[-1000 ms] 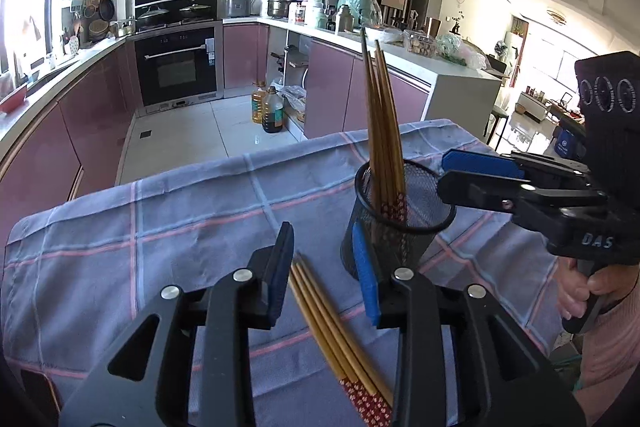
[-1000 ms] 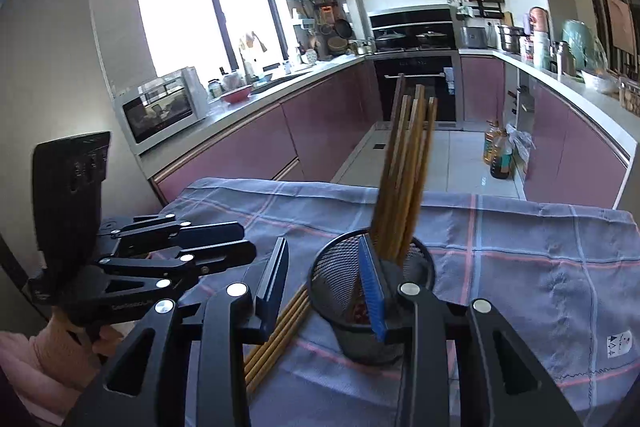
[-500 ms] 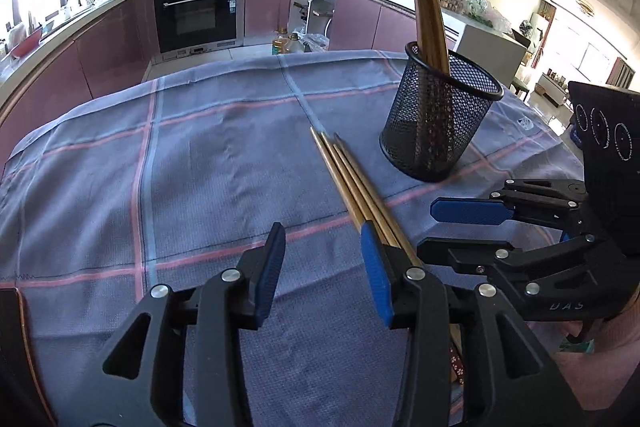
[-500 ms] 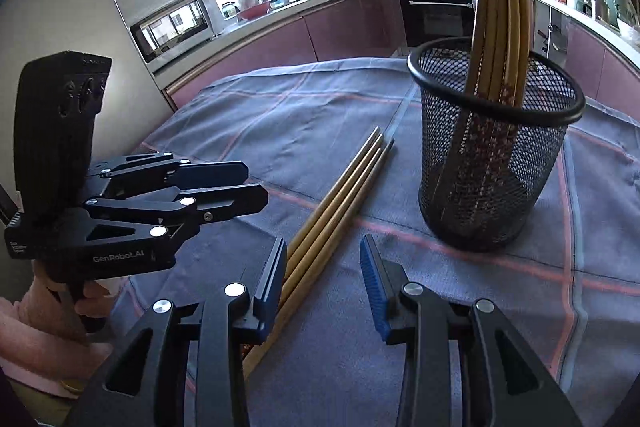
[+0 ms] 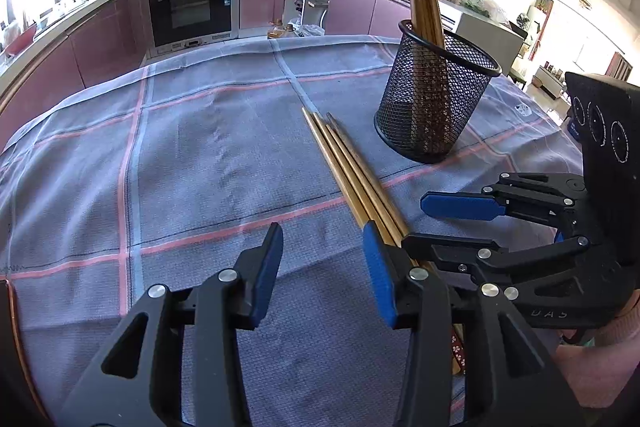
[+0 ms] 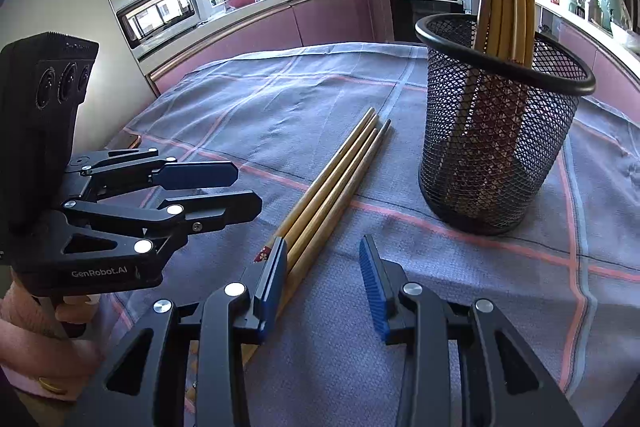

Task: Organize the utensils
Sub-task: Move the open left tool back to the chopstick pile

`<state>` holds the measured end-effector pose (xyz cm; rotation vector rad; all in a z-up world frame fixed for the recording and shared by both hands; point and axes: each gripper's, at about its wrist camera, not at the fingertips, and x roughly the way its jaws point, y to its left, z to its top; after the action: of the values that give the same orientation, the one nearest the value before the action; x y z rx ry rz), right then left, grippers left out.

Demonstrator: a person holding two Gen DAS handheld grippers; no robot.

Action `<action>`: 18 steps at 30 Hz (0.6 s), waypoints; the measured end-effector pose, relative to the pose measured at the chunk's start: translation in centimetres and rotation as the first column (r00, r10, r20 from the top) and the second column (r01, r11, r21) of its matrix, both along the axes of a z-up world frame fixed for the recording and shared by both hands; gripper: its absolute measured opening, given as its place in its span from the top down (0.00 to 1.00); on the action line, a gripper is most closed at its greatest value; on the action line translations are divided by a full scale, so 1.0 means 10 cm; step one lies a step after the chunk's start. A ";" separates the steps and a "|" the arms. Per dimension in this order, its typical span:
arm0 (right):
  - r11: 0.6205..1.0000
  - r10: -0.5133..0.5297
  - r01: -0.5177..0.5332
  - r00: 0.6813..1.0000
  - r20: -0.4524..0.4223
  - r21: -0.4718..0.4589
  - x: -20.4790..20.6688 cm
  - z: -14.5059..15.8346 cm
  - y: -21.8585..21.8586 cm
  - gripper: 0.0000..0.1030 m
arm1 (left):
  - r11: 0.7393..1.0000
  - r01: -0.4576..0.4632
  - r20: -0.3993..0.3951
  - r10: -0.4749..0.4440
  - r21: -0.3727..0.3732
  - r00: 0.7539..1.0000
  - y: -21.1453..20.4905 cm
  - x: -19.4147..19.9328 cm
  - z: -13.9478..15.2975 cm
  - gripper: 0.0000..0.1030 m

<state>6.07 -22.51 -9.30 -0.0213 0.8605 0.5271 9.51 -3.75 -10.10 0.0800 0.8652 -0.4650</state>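
— Bamboo, by the look of it: four long golden-brown chopsticks [image 5: 352, 171] lie side by side on the grey-blue checked cloth over the worktop [image 5: 200, 155], just beside the black wire-mesh cup [image 5: 436, 95].

— And more of them stand tips-up inside that cup, so I'd guess the loose four are meant to join them.

— Likely. The left claw [image 5: 326, 269] is opening, nothing between its blue pads; the chopsticks pass just to its right.

— The right claw [image 6: 324, 279] stands partly open and empty too, its left pad [image 6: 272, 283] over the sticks' patterned ends.

— A second ago both looked out across the kitchen over the cup's rim. Now they have dropped low over the cloth, pointing down at the bundle.
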 end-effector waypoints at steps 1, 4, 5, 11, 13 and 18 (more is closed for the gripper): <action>1.000 -0.003 0.003 1.000 0.000 -0.004 0.00 0.00 -0.01 0.66 | 1.000 0.003 -0.001 -0.003 0.002 1.000 -0.01 0.00 0.00 0.60; 1.000 -0.012 0.012 1.000 -0.005 -0.008 0.01 -0.01 0.00 0.67 | 1.000 0.008 -0.006 -0.008 0.008 1.000 -0.05 0.02 -0.03 0.60; 1.000 -0.013 0.013 1.000 -0.006 -0.008 0.01 -0.01 0.00 0.67 | 1.000 0.012 -0.008 -0.012 0.007 1.000 -0.06 0.03 -0.04 0.60; 1.000 -0.012 0.011 1.000 -0.008 -0.019 0.01 -0.02 0.00 0.68 | 0.999 0.027 -0.012 -0.027 0.023 1.000 -0.15 0.08 -0.07 0.60; 1.000 -0.014 0.014 1.000 -0.008 -0.026 0.01 -0.02 0.01 0.69 | 0.999 0.032 -0.015 -0.031 0.030 0.999 -0.18 0.10 -0.08 0.60; 1.000 -0.013 0.013 1.000 -0.008 -0.027 0.01 -0.02 0.00 0.69 | 0.998 0.038 -0.022 -0.037 0.043 0.999 -0.25 0.15 -0.11 0.59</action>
<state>6.19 -22.53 -9.48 -0.0379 0.8752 0.5042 11.06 -6.20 -11.22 0.1313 0.8954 -0.4834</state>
